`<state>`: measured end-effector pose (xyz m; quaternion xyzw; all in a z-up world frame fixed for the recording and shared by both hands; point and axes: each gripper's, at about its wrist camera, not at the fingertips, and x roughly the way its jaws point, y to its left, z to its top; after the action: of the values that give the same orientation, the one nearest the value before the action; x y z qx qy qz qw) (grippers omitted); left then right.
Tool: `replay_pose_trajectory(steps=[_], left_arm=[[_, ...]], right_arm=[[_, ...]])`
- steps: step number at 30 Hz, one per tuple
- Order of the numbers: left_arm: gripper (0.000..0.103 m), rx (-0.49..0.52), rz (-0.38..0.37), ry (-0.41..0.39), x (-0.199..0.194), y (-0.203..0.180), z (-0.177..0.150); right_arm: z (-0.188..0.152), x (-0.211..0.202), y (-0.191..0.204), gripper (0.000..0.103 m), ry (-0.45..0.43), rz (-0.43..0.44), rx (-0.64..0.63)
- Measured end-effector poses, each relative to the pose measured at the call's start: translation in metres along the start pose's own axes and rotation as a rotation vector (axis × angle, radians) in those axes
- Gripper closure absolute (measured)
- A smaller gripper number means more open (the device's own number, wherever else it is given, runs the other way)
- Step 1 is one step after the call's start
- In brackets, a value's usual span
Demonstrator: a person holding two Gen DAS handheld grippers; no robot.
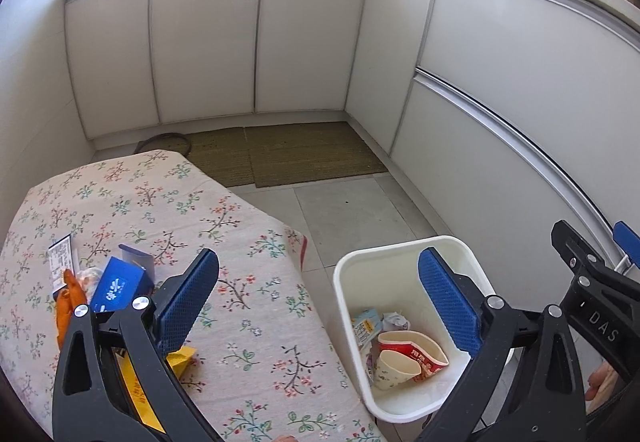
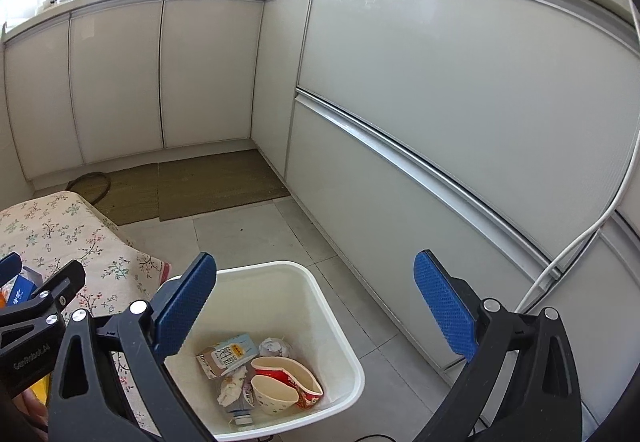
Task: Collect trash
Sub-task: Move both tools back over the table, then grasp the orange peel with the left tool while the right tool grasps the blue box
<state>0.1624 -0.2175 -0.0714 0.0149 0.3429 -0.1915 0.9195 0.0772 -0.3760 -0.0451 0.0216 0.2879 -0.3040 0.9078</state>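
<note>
A white trash bin (image 1: pixel 356 266) (image 2: pixel 320 290) stands on the floor beside the flower-cloth table (image 1: pixel 240 242). Inside lie a crushed red paper cup (image 2: pixel 296 378), a small cream cup (image 2: pixel 274 396), a carton (image 2: pixel 228 356) and crumpled paper (image 2: pixel 274 346). On the table's left lie a blue box (image 1: pixel 118 288), an orange wrapper (image 1: pixel 70 302), a printed slip (image 1: pixel 62 260) and a yellow packet (image 1: pixel 180 360). My left gripper (image 1: pixel 318 300) is open and empty, spanning the table edge and bin. Above the bin, my right gripper (image 2: pixel 316 312) hangs open and empty.
White cabinet doors (image 2: pixel 440 121) line the back and right. Woven mats (image 1: pixel 304 153) lie on the tiled floor by the cabinets. A white cable (image 2: pixel 600 226) hangs along the right cabinet. The right gripper's arm (image 1: pixel 592 282) shows at the left view's right edge.
</note>
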Motion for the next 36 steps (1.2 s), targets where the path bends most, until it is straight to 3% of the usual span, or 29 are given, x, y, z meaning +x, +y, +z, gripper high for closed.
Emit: replay_pose_trajectory(steps=[36], left_arm=[[0.007,-0.179,0.194,0.044,-0.021,0.140,0.002]], right_arm=[[0.009,-0.011,0.143,0.007,-0.001,0.174,-0.151]])
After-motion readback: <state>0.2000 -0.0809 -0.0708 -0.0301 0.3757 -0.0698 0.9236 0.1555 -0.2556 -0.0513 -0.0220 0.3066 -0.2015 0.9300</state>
